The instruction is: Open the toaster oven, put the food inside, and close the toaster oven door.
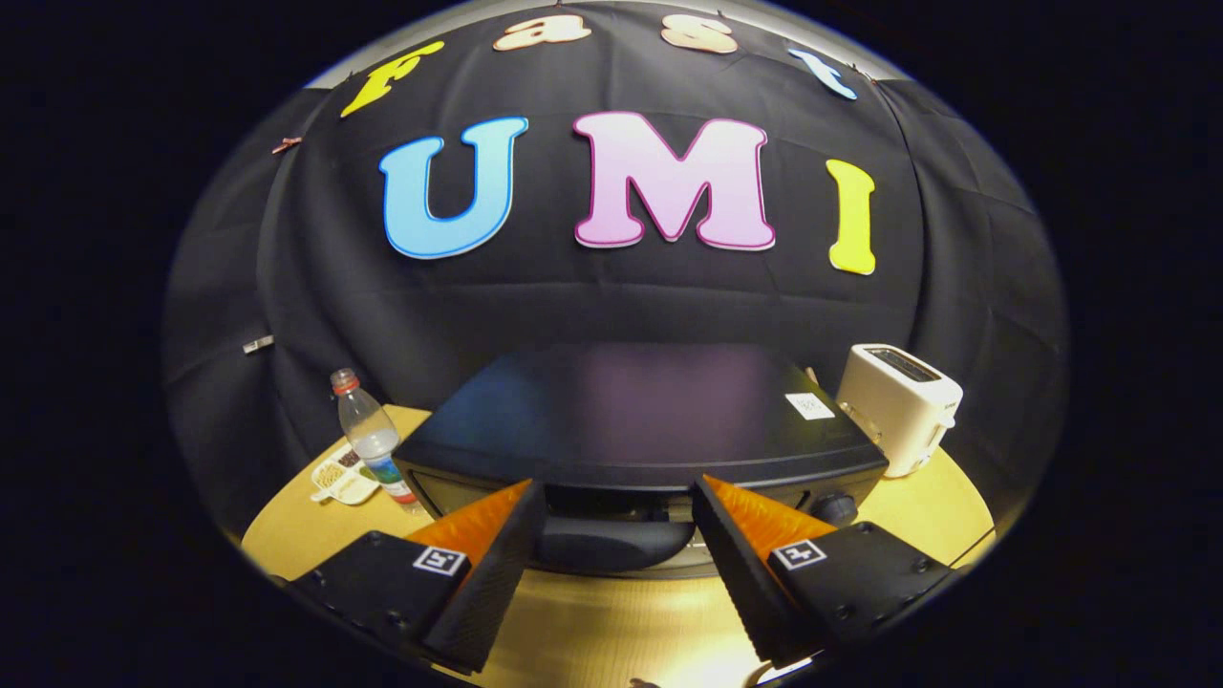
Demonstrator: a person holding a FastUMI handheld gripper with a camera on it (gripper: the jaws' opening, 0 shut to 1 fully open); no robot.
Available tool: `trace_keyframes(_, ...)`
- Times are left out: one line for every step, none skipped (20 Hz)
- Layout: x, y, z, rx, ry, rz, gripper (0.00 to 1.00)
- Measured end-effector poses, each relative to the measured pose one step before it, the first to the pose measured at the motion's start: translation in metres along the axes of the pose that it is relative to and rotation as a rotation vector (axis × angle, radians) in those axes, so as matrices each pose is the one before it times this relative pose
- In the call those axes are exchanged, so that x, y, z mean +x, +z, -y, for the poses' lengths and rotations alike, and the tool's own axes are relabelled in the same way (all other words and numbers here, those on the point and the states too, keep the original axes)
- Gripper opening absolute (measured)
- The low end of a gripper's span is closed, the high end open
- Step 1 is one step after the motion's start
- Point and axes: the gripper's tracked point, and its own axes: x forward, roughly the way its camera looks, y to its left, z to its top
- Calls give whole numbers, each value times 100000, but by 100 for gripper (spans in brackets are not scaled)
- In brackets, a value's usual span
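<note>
Gripper (619, 497) held low over wooden surface (611, 621), aimed at oven (640, 420) front. Jaws spread wide, nothing pinched; oven handle (600, 543) seen in gap between fingertips, contact not discernible. Oven positioned centre of surface, just ahead of fingers; door state can't be told from this angle. Knob (834, 506) located at front, by right finger. White toaster (898, 406) placed to right of oven. Bottle (375, 441) stood upright to left, food tray (342, 478) just beside it.
</note>
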Motion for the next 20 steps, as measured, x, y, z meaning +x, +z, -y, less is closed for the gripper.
trace_keyframes(277,-277,-18,-152,-377,-804,99)
trace_keyframes(-143,221,124,1121,-573,14,98)
trace_keyframes(114,30,8,1170,-578,601,99)
trace_keyframes(-20,-356,-175,-324,6,-639,99)
trace_keyframes(-18,45,-52,-729,445,160,99)
trace_keyframes(-95,-222,-55,-296,285,-907,99)
trace_keyframes(-215,-126,39,431,23,-1043,99)
trace_keyframes(-245,-270,46,346,-2,-1602,99)
trace_keyframes(-412,-355,-151,142,68,-1591,99)
trace_keyframes(-413,-363,-21,-70,179,-1668,99)
trace_keyframes(-467,-501,-76,-77,169,-1673,99)
trace_keyframes(-538,-862,50,-247,-113,-2618,99)
trace_keyframes(-537,-641,2,-521,157,-626,99)
trace_keyframes(-703,-831,-17,-1150,341,-1098,99)
trace_keyframes(-538,-648,43,-1040,449,-2383,98)
trace_keyframes(-752,-766,-47,-539,565,-1437,98)
trace_keyframes(-717,-1542,-61,-64,818,-4139,97)
trace_keyframes(-727,-1819,-4,-346,207,-4842,96)
trace_keyframes(-10,-373,-10,-67,529,-960,97)
trace_keyframes(-188,-1373,48,-345,-65,-4693,96)
